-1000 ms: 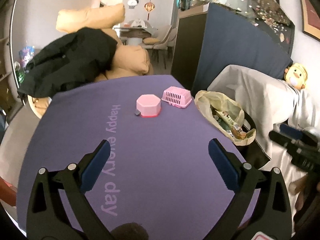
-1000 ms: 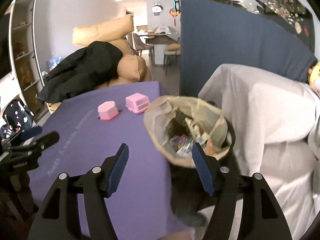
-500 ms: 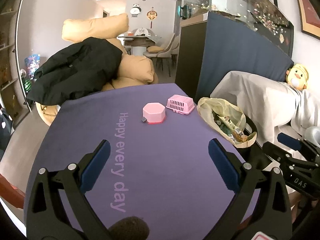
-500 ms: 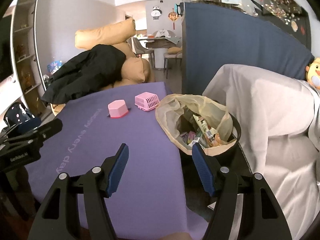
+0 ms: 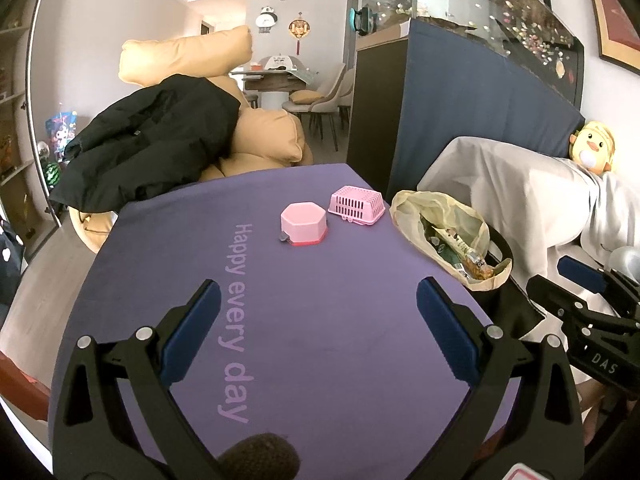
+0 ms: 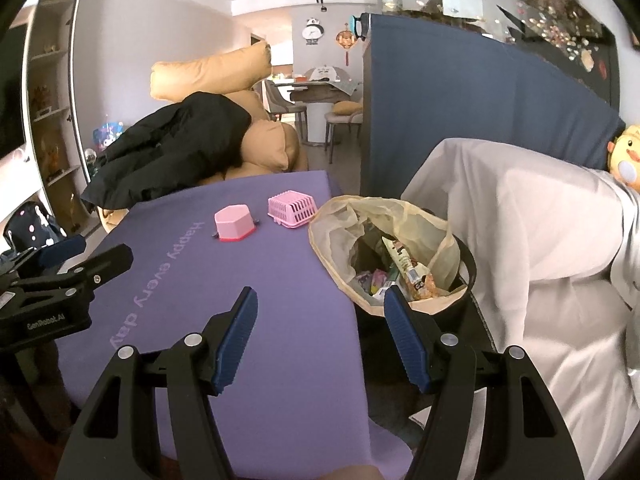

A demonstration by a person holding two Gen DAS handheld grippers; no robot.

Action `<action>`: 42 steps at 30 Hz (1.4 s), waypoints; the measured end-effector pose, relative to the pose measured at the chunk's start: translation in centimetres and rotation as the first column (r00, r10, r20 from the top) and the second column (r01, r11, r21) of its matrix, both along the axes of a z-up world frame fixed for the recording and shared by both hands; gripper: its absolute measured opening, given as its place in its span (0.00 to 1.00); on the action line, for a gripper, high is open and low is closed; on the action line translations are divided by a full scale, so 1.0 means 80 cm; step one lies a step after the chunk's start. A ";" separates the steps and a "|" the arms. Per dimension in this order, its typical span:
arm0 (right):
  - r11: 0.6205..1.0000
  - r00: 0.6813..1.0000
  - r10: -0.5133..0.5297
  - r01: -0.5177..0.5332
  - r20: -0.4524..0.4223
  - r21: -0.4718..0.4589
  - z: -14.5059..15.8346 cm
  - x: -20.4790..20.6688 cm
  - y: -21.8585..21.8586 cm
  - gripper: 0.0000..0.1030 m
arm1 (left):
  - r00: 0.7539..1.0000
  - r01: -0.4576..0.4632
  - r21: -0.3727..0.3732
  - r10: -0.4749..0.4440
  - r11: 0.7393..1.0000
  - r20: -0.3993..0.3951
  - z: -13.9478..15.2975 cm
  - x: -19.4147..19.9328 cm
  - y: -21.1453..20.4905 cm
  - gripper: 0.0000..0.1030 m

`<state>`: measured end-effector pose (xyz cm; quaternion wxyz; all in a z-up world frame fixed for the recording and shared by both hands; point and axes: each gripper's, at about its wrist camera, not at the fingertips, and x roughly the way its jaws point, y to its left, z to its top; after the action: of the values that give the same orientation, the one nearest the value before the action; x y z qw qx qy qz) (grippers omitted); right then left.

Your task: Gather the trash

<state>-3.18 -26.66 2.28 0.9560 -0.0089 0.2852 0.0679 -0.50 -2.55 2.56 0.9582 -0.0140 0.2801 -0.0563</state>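
Standing wide apart with nothing between them, the jaws of the left gripper [image 5: 318,312] hung over the bare purple cloth of the table [image 5: 320,352], near the pale lettering "Happy every day" [image 5: 236,316] printed across it. The jaws of the right gripper [image 6: 320,320] were likewise spread and empty, poised over the table's right edge, with the right blue pad [image 6: 404,336] lined up against the near rim of the trash bin [image 6: 468,264] in that view.

The bin stood just beside the table on its right, a dark tub lined with a yellowish plastic bag [image 6: 340,232] folded out over its rim. Inside lay the collected trash [image 6: 408,268]: a long snack wrapper leaning upright and several small coloured packets at the bottom.

Farther up the table sat a pink hexagonal box [image 5: 303,222] with a red base, and just beside it to the right a pink slotted basket [image 5: 357,205], turned upside down. The two were near each other but apart.

Beyond the table's far edge a black jacket [image 5: 148,148] was draped over tan cushions [image 5: 264,140]. To the right of the bin a white sheet [image 6: 520,220] covered a piece of furniture, with a yellow duck plush [image 5: 592,150] at its top, against a dark blue panel [image 5: 472,104].
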 end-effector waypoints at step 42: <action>1.000 1.000 -0.014 0.015 -0.003 0.009 -0.004 0.004 -0.007 0.60 | 1.000 0.014 -0.008 -0.014 1.000 -0.018 -0.004 0.002 -0.007 0.91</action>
<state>-2.85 -27.24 1.97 0.9561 -0.0023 0.2863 0.0623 -0.34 -3.09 2.23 0.9552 -0.0162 0.2885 -0.0638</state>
